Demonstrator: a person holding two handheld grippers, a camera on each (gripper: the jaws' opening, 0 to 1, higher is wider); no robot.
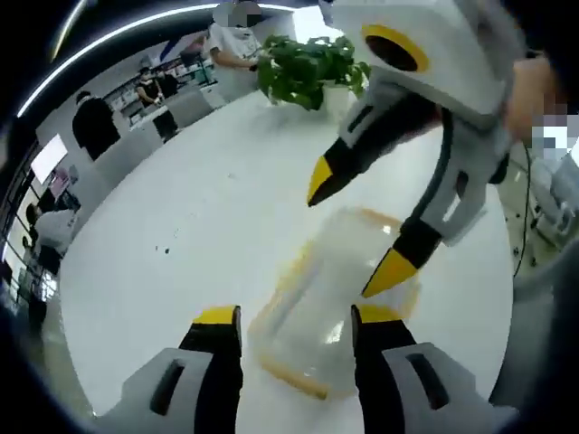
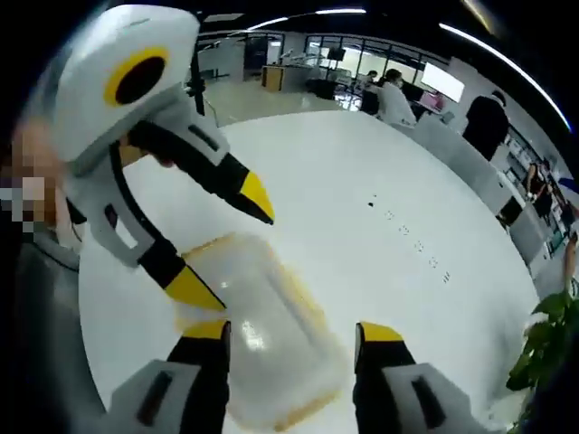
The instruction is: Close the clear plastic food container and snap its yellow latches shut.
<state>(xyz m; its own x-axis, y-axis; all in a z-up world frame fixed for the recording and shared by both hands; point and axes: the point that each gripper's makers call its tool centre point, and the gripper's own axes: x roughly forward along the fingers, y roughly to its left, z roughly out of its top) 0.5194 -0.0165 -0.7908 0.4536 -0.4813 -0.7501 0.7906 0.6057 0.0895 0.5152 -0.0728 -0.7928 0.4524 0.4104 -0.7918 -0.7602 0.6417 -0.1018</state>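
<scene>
A clear plastic container (image 1: 330,303) with yellow edging lies on the white table (image 1: 199,217), its lid on top. My left gripper (image 1: 296,316) is open, its yellow-tipped jaws on either side of the container's near end. The right gripper (image 1: 355,233) comes in from the upper right, open, with its two tips spread above the container's far half. In the right gripper view the same container (image 2: 262,334) lies between my right gripper's (image 2: 294,333) open jaws, and the left gripper (image 2: 226,244) reaches in from the left, open over it. The latches look blurred.
A potted green plant (image 1: 308,68) stands at the far end of the table, also seen as the plant (image 2: 552,353) at the right edge. Several people and desks (image 1: 145,99) line the room beyond the table. The white tabletop (image 2: 380,199) stretches wide around the container.
</scene>
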